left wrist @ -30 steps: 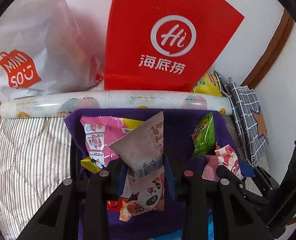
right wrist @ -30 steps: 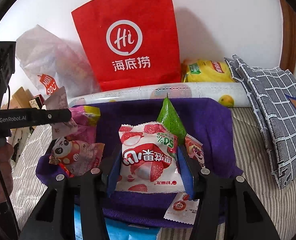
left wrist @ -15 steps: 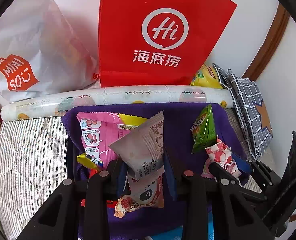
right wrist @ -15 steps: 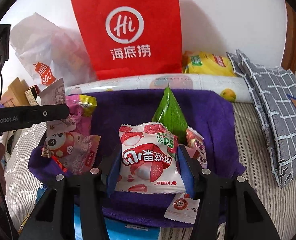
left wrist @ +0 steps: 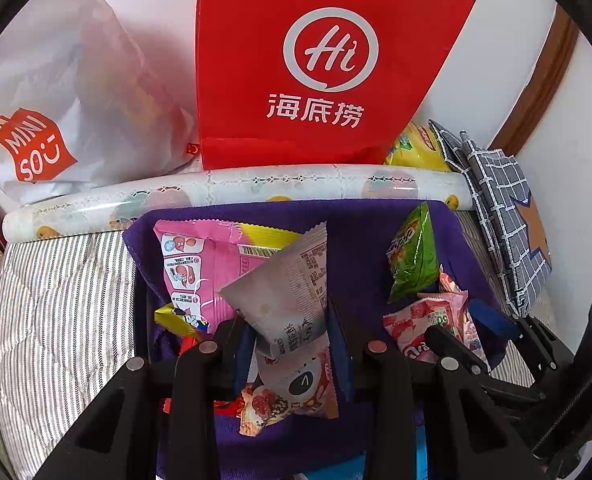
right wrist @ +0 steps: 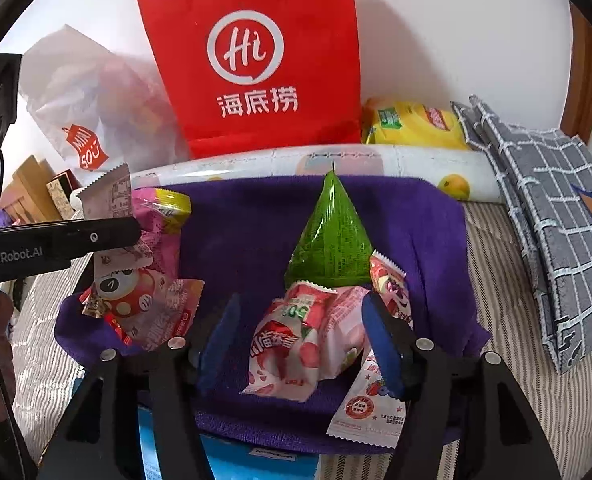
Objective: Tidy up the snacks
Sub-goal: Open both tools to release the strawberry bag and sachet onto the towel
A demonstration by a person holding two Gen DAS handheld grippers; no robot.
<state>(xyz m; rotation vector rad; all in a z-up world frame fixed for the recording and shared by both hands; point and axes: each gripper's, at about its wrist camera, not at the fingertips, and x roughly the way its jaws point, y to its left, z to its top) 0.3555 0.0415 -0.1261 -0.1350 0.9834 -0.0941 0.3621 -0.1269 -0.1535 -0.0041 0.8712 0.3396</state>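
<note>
Snacks: several packets lie on a purple cloth (right wrist: 408,216) spread over a striped bed cover (left wrist: 63,304)
Grey packet (left wrist: 291,296): pinched at its lower end between the left gripper's fingers, standing up tilted above the cloth's left side
Left gripper (left wrist: 291,336): narrow, clamped on the grey packet; seen from the right wrist view as a black bar (right wrist: 55,240) reaching in from the left
Panda packet (left wrist: 296,388): pink and white, lying just below the grey packet near the cloth's front left corner
Pink packet (left wrist: 199,260): flat near the cloth's rear left corner, partly behind the grey packet
Lychee packet (right wrist: 304,340): pink and white, lying crumpled on the cloth between the right gripper's blue pads (right wrist: 380,340); whether they touch it I cannot tell
Right gripper (right wrist: 300,340): jaws wide apart, low over the cloth's front edge
Green packet (right wrist: 330,236): cone-shaped, upright, just behind the lychee packet, near the cloth's middle
Red paper bag (right wrist: 255,60): upright against the wall behind a patterned roll (left wrist: 235,196) along the cloth's rear edge
Checked grey fabric (right wrist: 544,208): lies right of the cloth
</note>
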